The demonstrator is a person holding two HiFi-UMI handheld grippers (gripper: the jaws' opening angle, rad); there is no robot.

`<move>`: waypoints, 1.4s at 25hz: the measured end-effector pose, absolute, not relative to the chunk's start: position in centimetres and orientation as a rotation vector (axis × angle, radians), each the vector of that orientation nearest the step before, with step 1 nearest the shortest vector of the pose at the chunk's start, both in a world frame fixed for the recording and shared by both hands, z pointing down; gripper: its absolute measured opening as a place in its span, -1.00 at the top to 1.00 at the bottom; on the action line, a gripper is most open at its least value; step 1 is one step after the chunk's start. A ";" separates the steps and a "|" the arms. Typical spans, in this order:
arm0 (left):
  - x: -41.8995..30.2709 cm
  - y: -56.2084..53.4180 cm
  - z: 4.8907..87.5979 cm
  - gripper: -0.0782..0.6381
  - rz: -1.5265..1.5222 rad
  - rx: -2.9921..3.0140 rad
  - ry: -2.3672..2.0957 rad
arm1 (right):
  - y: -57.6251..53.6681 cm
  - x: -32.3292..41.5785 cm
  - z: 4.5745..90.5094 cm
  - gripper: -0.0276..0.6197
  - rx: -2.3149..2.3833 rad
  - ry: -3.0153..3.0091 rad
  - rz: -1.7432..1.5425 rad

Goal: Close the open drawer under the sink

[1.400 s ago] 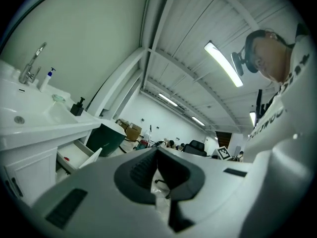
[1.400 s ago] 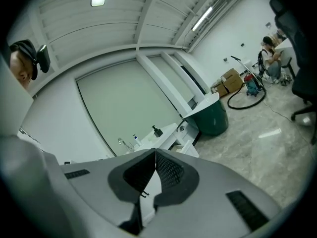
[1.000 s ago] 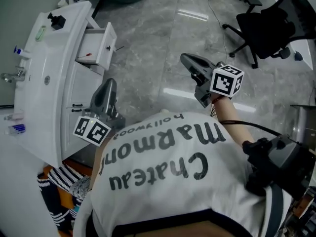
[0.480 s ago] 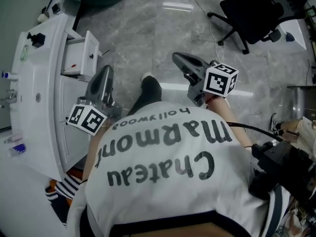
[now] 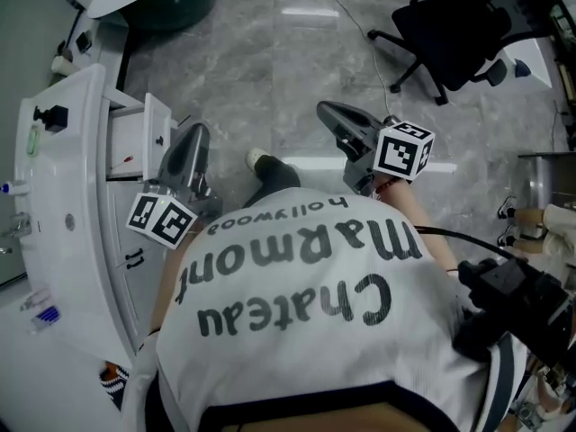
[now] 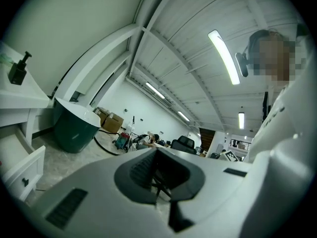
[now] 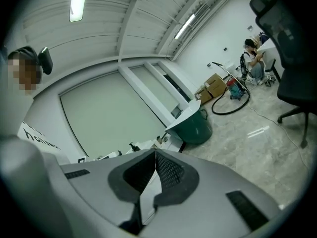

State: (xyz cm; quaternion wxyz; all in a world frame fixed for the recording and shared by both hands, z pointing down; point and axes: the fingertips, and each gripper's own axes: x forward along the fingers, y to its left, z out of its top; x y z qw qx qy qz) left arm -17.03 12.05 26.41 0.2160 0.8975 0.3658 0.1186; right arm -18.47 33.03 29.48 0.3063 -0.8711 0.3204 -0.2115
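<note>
Head view shows you the white sink counter (image 5: 67, 205) curving down the left side. The drawer (image 5: 153, 133) under it stands pulled out over the marble floor (image 5: 261, 52), its front panel clear of the counter's body and a small red thing (image 5: 129, 158) lying inside. Your left claw (image 5: 195, 133) hangs just beside that drawer front, on the side away from the counter; whether it touches the panel you cannot tell from here. Your right claw (image 5: 329, 109) is well apart from the counter, out over the floor toward the black office chair (image 5: 450, 25). A black pump bottle (image 5: 49, 115) sits on the counter top above the drawer. Left gripper view shows your left claw pressed together with nothing between its tips; the drawer juts out from beneath the counter at the lower left, and a dark green tub (image 6: 74, 128) stands beyond the counter's far end. Right gripper view shows your right claw likewise pressed together and empty, with the green tub and a sliver of the white counter past its tips.
</note>
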 end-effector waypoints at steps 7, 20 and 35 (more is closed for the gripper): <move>-6.9 10.7 25.5 0.76 0.330 2.493 0.958 | 32.0 -7.9 27.7 0.88 -2.291 0.898 -0.587; 5.4 5.4 24.4 0.76 0.235 2.568 0.796 | 26.5 7.4 27.0 0.88 -2.221 1.067 -0.626; -2.8 -9.0 24.3 0.76 0.087 2.845 0.112 | 5.9 13.1 25.5 0.88 -1.851 1.741 -0.793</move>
